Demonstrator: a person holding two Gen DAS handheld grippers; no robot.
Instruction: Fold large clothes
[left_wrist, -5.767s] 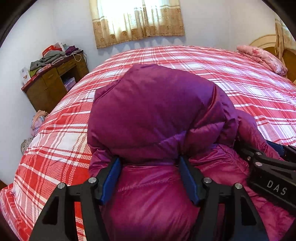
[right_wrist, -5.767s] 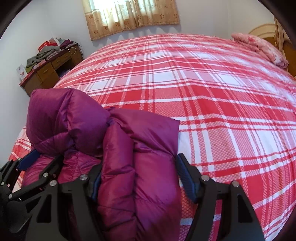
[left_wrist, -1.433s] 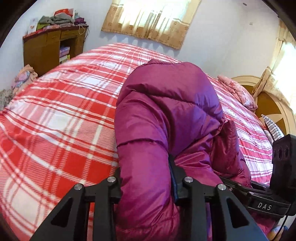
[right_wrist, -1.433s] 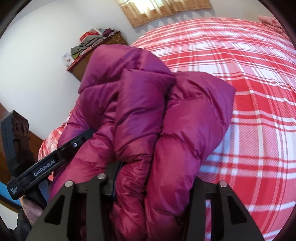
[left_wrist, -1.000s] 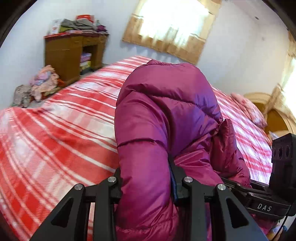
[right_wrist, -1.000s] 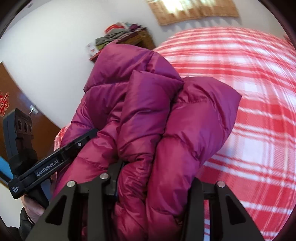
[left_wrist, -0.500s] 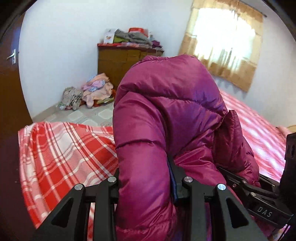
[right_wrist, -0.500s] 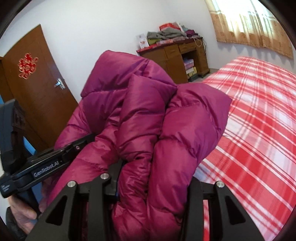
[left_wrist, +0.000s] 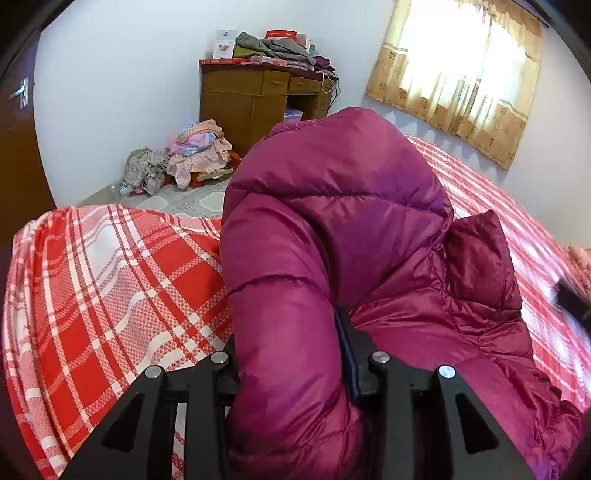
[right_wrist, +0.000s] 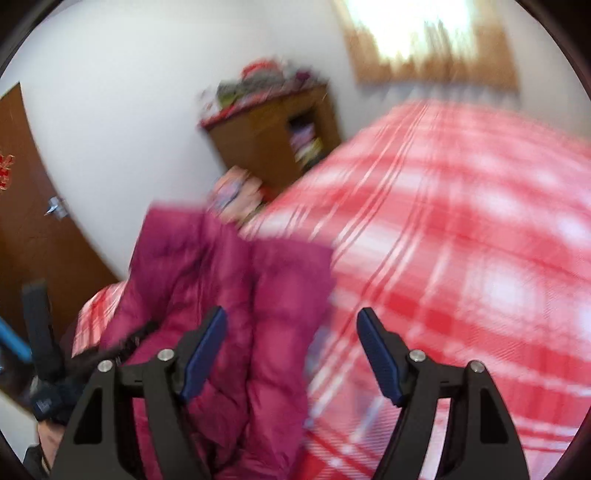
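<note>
A folded magenta down jacket (left_wrist: 332, 229) lies on the corner of the red plaid bed (left_wrist: 110, 280). My left gripper (left_wrist: 288, 365) is shut on a thick puffy fold of the jacket, which fills the middle of the left wrist view. In the blurred right wrist view the jacket (right_wrist: 229, 295) sits low at the left. My right gripper (right_wrist: 291, 354) is open and empty, with its left pad beside the jacket's edge. The left gripper's body (right_wrist: 40, 332) shows at the far left of that view.
A wooden desk (left_wrist: 258, 96) with piled clothes stands against the white wall. A heap of clothes (left_wrist: 184, 158) lies on the tiled floor past the bed corner. A brown door (right_wrist: 33, 229) is at the left. A curtained window (left_wrist: 461, 70) is at the right.
My right gripper has opened and let go of the jacket, and is moving fast. The jacket has come down onto the bed corner. My left gripper still clamps its fold.
</note>
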